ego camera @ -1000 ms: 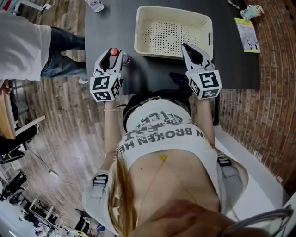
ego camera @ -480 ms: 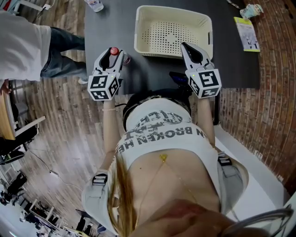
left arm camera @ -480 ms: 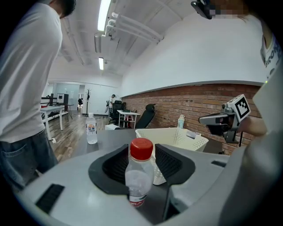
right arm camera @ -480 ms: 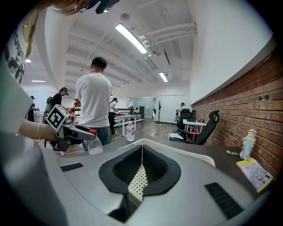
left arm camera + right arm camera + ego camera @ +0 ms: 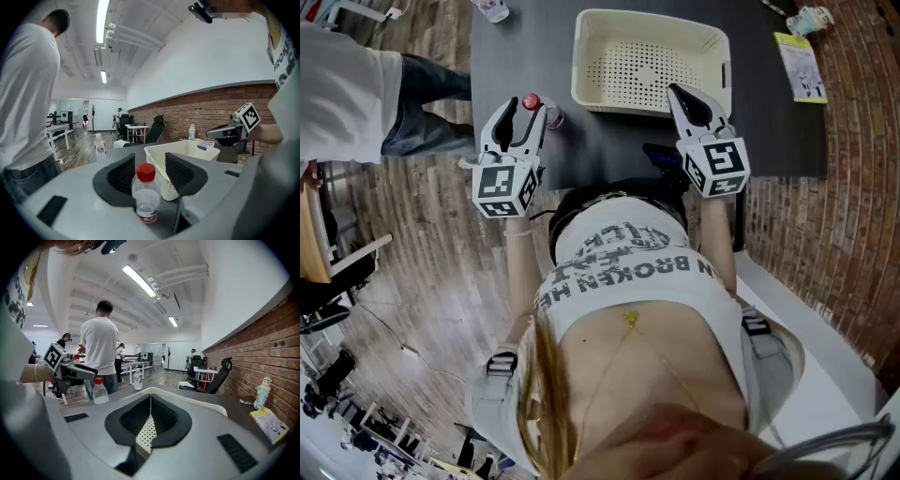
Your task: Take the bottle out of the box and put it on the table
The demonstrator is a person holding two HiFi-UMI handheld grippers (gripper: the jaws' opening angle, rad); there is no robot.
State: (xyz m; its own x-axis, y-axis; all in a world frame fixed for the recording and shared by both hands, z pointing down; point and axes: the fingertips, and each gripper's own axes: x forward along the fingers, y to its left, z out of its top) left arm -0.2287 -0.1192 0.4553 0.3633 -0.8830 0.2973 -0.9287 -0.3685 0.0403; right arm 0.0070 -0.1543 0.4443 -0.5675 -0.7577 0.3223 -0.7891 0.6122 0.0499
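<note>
Bottle [image 5: 547, 117], red cap, upright on dark table [image 5: 516, 52], out of box, just left of cream perforated box [image 5: 649, 19]. Left gripper [image 5: 526, 111] around bottle. Its jaws wide, just been opening. Bottle between pads with gap each side, not gripped. Right gripper [image 5: 678, 96] at box's near right corner, jaws together, pinching near wall of box. Second bottle [image 5: 492, 9] at far left table edge. Bystander in white shirt [image 5: 342, 89] left of table. Yellow booklet [image 5: 800, 67] far right on table.
</note>
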